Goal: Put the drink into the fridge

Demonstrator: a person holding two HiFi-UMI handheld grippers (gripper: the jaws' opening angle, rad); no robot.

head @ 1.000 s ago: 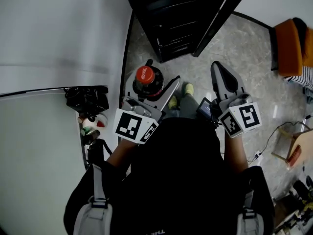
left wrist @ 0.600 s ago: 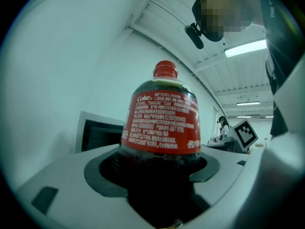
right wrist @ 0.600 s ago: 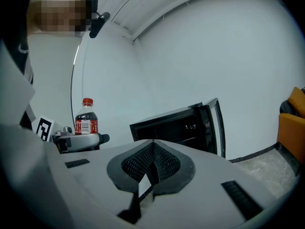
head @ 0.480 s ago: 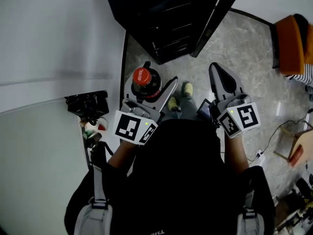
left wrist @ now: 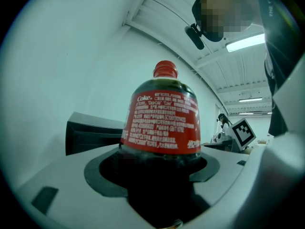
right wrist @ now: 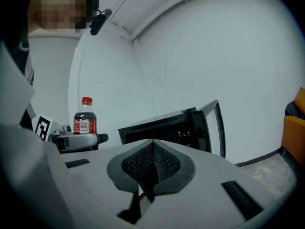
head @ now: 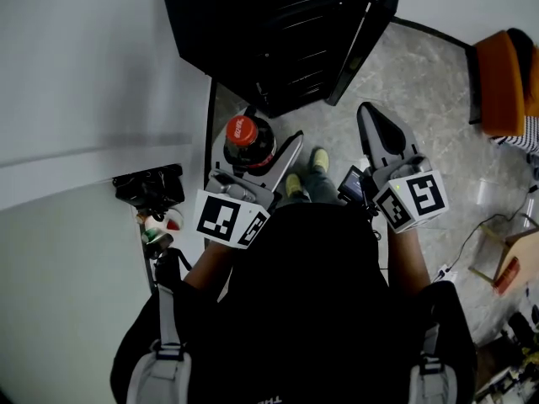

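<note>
The fingers (left wrist: pixel 102 171) of the left gripper (left wrist: pixel 159 182) are clamped on a bottle of cola (left wrist: pixel 162 123), one dark pad pressed against each side of its lower body. The bottle stands upright in that grip, its red cap (left wrist: pixel 165 69) on top and its red label (left wrist: pixel 161 128) facing back along the gripper. From above, the cap shows between the two long grey fingers, and the gripper's marker cube sits just behind them at the person's left wrist.

The fingers (right wrist: pixel 138 165) of the right gripper (right wrist: pixel 152 162) are pressed together with nothing between them. Their ribbed pads meet along one line. This gripper is held out level beside the left one, apart from it, over the floor (head: pixel 425 87).

The bottle is in the air in front of the person and outside the fridge (head: pixel 269 32). The fridge is a black cabinet standing against the white wall (head: pixel 93 57), just ahead of both grippers. Its door (head: pixel 370 36) is swung open to the right, and dark shelves show inside. From the right gripper's side, the bottle appears to the left of the open fridge and short of it.

Below the grippers are the person's yellow-green shoes (head: pixel 321 159) on the grey stone-patterned floor. An orange chair (head: pixel 498 78) stands well off to the right.
</note>
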